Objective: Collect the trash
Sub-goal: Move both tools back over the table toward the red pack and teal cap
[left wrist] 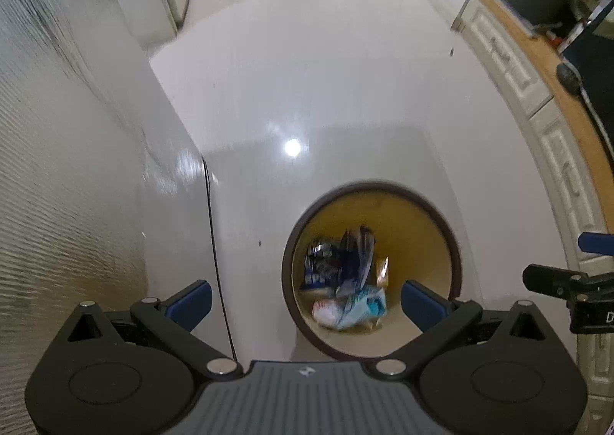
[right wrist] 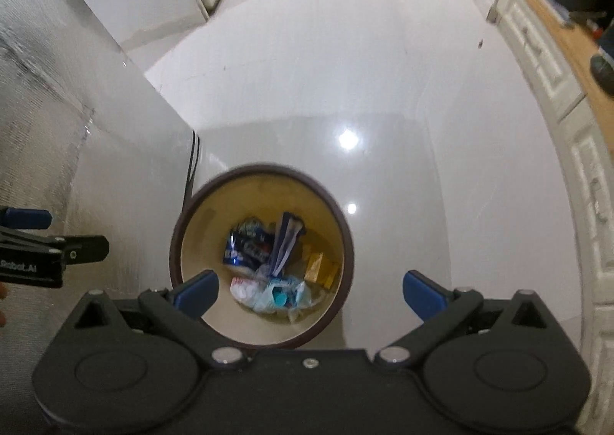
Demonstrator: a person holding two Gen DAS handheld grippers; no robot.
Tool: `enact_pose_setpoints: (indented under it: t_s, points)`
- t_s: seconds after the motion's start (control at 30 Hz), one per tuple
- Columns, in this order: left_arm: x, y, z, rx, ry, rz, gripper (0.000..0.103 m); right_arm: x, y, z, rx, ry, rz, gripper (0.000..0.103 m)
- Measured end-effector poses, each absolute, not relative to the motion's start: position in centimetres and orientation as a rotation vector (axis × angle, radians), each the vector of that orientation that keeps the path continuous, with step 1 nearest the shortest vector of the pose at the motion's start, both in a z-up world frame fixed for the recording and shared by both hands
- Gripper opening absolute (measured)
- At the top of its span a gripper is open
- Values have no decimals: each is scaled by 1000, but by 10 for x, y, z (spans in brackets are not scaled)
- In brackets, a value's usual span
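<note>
A round bin with a dark brown rim and tan inside stands on the glossy white floor; it also shows in the right wrist view. Several pieces of trash lie at its bottom: dark blue wrappers, a pale blue and white plastic wrapper and a yellow packet. The trash also shows in the left wrist view. My left gripper is open and empty, held above the bin's left side. My right gripper is open and empty, above the bin's right side.
A white wall and a textured glass panel stand on the left. White cabinet fronts under a wooden counter run along the right. A thin black cable runs down near the bin. Open floor lies ahead.
</note>
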State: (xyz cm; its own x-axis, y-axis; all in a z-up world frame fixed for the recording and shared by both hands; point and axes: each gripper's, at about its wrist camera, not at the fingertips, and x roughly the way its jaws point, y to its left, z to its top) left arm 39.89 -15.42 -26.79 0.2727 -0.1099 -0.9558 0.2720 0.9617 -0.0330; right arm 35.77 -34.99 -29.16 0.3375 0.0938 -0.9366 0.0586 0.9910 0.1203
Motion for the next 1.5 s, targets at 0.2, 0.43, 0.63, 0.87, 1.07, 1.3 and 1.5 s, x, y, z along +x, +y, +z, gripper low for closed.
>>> enact_pose_setpoints:
  t_s: [0.2, 0.43, 0.63, 0.87, 1.07, 1.3, 1.5]
  points:
    - [388, -155, -230, 170, 1164, -254, 103, 349, -356, -245, 109, 1111, 8, 103]
    - [375, -152, -182, 157, 1040, -260, 103, 332, -361, -191, 87, 958, -9, 103]
    - [356, -150, -128, 153, 882, -273, 103, 315, -364, -141, 71, 818, -17, 103]
    - [317, -135, -62, 72, 710, -274, 103, 294, -362, -87, 98, 662, -32, 103]
    - [279, -115, -9, 30, 619, -269, 103, 277, -340, -38, 71, 554, 8, 103]
    - [233, -82, 60, 82, 470, -220, 103, 262, -301, 26, 55, 433, 92, 103]
    - [213, -33, 104, 100, 391, -120, 103, 262, -259, 70, 75, 361, 167, 103]
